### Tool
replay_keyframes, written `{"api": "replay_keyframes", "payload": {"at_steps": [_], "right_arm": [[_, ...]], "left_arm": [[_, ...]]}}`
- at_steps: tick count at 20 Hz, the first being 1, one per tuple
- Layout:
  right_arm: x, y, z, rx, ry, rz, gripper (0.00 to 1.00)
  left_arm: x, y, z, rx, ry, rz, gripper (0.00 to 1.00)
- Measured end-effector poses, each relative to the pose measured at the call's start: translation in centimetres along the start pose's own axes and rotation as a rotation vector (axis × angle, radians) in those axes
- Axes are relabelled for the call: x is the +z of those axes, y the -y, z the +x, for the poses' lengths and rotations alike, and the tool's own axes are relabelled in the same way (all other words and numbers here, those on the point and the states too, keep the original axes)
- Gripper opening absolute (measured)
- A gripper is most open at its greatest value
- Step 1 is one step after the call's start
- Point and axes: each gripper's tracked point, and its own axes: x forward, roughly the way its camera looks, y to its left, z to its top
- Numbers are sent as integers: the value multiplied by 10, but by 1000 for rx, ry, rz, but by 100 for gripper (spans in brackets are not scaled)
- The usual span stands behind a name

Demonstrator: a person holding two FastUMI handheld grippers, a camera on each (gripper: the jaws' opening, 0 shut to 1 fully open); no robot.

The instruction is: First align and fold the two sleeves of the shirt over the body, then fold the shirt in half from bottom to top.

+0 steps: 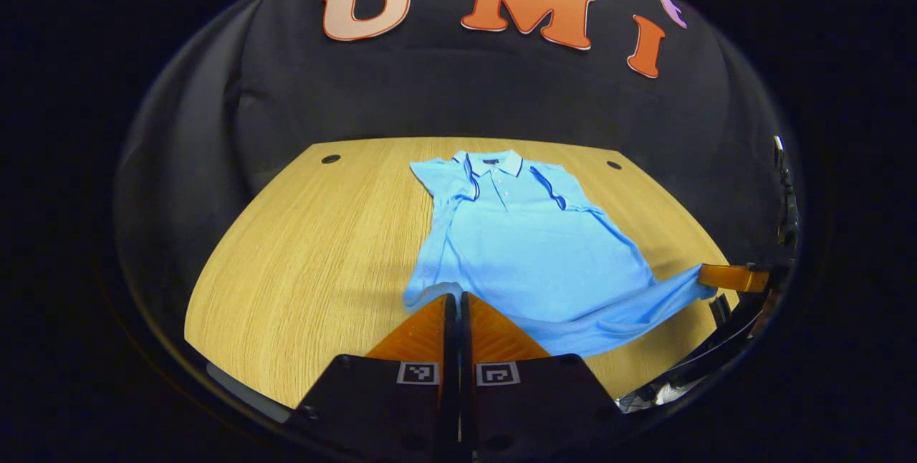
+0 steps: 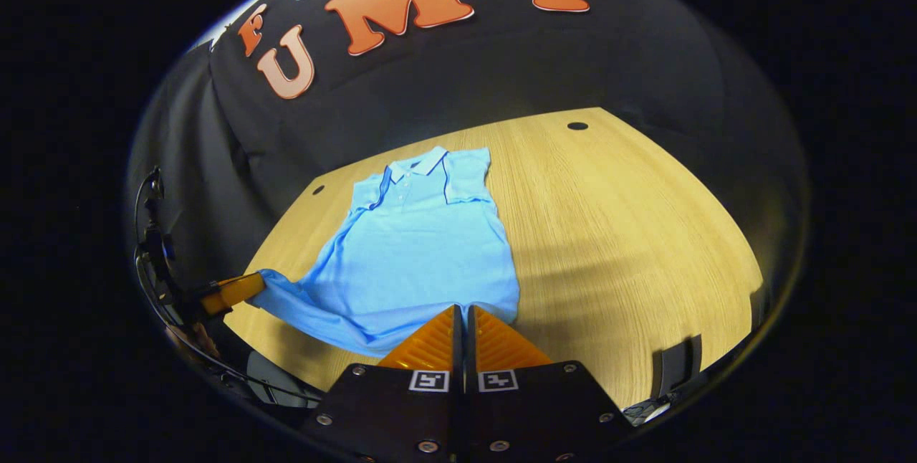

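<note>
The light blue polo shirt [image 1: 523, 248] lay front side up on the wooden table [image 1: 308, 248], its collar [image 1: 493, 162] toward the booth wall and its hem toward the two grippers. Both short sleeves were folded in over the chest, and their dark trim lines ran beside the button placket [image 1: 501, 187].

In the left gripper view, the left gripper [image 1: 458, 299] was at the shirt's near hem corner. Its two fingers were pressed together with almost no gap, and the hem edge met the fingertips; the fabric appeared pinched between them. Across the hem from that corner, the right gripper [image 1: 716, 278] gripped the opposite hem corner, which was drawn out to a stretched point and raised off the table.

In the right gripper view, the right gripper [image 2: 462, 310] had its fingers closed against each other at the hem edge of the polo shirt [image 2: 415, 255], with the cloth meeting the tips. The left gripper [image 2: 247, 285] was at the other hem corner, clamped on the pulled-out fabric. The hem between the two corners sagged and wrinkled slightly. The upper shirt lay flat on the table [image 2: 630, 234].
</note>
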Motion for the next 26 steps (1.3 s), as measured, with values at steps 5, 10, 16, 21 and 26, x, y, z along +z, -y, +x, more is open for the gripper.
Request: {"api": "replay_keyframes", "payload": {"at_steps": [5,10,16,21,26], "right_arm": [[45,-5,10,20,69,-36,1],[88,-15,32,22,116,-27,0],[142,-22,69,-25,135,-29,1],[189,-26,108,-88,145,-13,1],[225,-17,151,-136,146,-40,1]], "left_arm": [[45,-1,14,7,53,-2,6],[85,0,39,-43,33,-47,5],[140,-15,87,-107,6,-65,6],[183,-24,140,-181,-11,2,5],[209,-45,188,-177,-24,34,6]]}}
